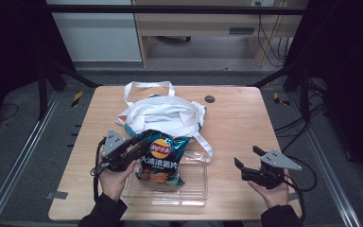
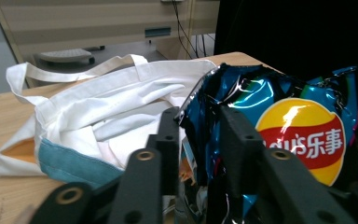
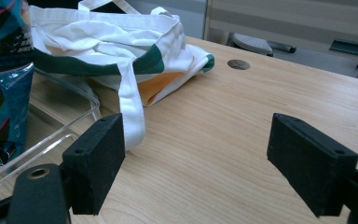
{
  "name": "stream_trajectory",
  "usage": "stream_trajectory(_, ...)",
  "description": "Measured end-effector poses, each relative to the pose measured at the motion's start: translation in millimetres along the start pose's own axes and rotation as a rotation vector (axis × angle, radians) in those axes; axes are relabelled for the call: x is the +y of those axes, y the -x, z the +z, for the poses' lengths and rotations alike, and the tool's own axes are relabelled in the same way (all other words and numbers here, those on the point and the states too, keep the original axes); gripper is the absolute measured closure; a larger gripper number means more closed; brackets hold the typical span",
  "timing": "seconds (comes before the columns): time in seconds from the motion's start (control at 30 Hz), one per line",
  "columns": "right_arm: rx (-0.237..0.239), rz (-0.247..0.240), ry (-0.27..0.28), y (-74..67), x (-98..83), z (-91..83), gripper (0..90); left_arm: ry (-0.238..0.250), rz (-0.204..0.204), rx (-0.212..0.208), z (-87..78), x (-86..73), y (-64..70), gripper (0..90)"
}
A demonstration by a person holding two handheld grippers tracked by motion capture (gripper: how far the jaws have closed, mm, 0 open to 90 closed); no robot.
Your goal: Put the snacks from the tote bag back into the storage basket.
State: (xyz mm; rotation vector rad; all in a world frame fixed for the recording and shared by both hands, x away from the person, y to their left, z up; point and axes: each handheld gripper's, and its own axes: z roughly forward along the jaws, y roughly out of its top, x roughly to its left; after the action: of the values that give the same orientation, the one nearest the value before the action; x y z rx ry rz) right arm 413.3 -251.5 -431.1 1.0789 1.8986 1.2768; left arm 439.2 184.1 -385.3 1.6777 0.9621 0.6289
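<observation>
A: Where's the chip bag (image 1: 162,158) sitting?

B: Over the clear tray (image 1: 196,189) at the near side of the counter (image 1: 236,123), its lower end in the tray and its top toward the cloth bag (image 1: 163,113). The left tongs (image 1: 139,142) are pinching its upper left edge; in the left gripper view the two black jaws stand close together with the crinkled blue foil (image 2: 242,93) caught between them.

A: And the right tongs (image 1: 248,163)?

B: Spread wide, holding nothing. They hover over bare wood to the right of the tray, well apart from the chip bag (the right gripper view has the jaws far apart with only counter (image 3: 223,121) between them).

A: The cloth bag?

B: White with a green band, lying crumpled behind the tray, one strap (image 1: 205,144) trailing down beside the tray's right edge
</observation>
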Motion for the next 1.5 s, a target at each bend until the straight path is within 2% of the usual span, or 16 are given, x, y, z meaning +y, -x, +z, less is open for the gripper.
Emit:
stream_trajectory(0.23, -0.007, 0.006, -0.005, 1.5, -1.7, -0.2, 18.6, -0.031, 0.009, -0.057, 0.9, 5.6, 1.2, 45.5)
stream_trajectory(0.5, -0.016, 0.017, -0.002, 3.3, -2.9, -1.1, 18.1, -0.039, 0.028, -0.083, -6.1, 11.0, 0.2, 35.7)
stream_trajectory(0.6, -0.018, 0.02, -0.001, 3.9, -3.1, -1.4, 18.0, -0.044, 0.022, -0.101, -8.5, 11.8, -1.3, 34.0)
stream_trajectory(0.87, -0.021, 0.022, -0.006, 5.2, -4.4, -1.1, 18.1, -0.062, 0.047, -0.123, -14.8, 9.5, -7.7, 30.7)
stream_trajectory(1.1, -0.027, 0.026, -0.008, 6.8, -5.2, -1.3, 18.0, -0.068, 0.052, -0.127, -21.5, 4.7, -14.7, 29.9)
stream_trajectory(1.33, -0.034, 0.029, -0.017, 8.1, -6.9, -1.0, 17.4, -0.057, 0.051, -0.111, -29.4, 1.0, -26.1, 30.4)
stream_trajectory(1.5, -0.039, 0.037, -0.021, 9.2, -8.2, -1.7, 16.9, -0.062, 0.07, -0.109, -34.1, -4.8, -31.6, 31.1)
